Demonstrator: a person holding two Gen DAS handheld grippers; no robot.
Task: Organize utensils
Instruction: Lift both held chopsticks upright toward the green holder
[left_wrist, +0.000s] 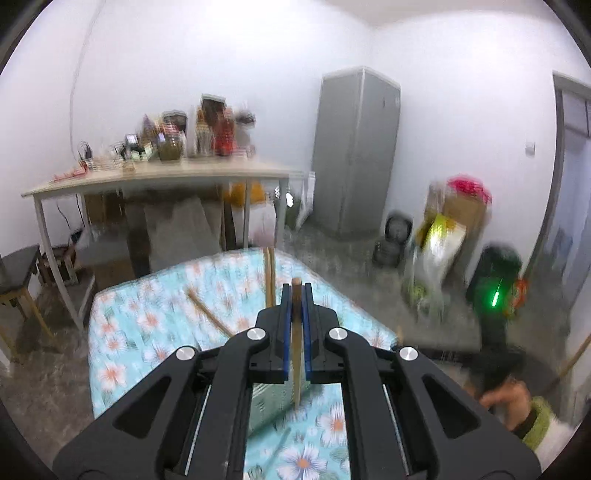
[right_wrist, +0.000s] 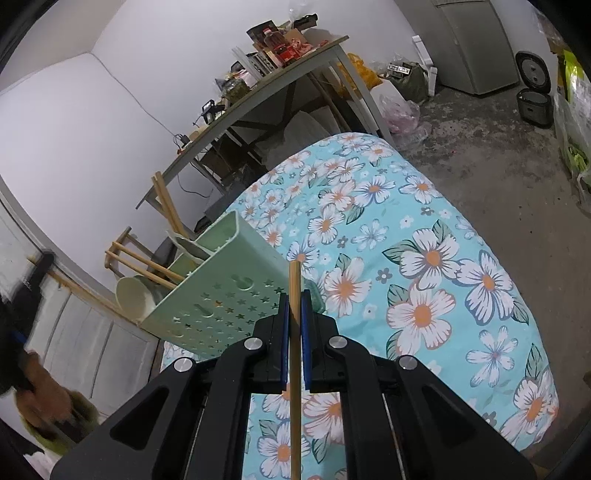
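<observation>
Between the jaws, left: left gripper (left_wrist: 296, 295) is clamped tight on one wooden chopstick (left_wrist: 296, 354), which stands upright between the blue pads, its blunt end poking above them and its thin end hanging below.
Between the jaws, right: right gripper (right_wrist: 295, 300) is closed just as tightly on one bamboo chopstick (right_wrist: 294, 354), also upright, running from above the pads down past the bottom edge of the view.
Beside the right jaws: one pale green utensil holder (right_wrist: 218, 295) with star and moon cut-outs stands just to their left on the floral cloth.
Holder contents: two chopsticks (right_wrist: 168, 208) lean out of its far end; three more wooden sticks (right_wrist: 138, 262) jut out sideways; two pale spoon-like pieces (right_wrist: 135, 297) show, one at the near end and one further in.
Desk surface: floral tablecloth (right_wrist: 424, 280), turquoise with white flowers.
Left view, on the cloth: blurred; one loose stick (left_wrist: 208, 314) lies slantwise, and two upright sticks (left_wrist: 269, 277) rise beyond the left jaws.
Hands: one blurred hand (left_wrist: 506, 400) at lower right of the left view; one blurred hand (right_wrist: 44, 397) at lower left of the right view.
Beyond: one long cluttered table (left_wrist: 159, 177) by the wall, one grey cabinet (left_wrist: 354, 147).
</observation>
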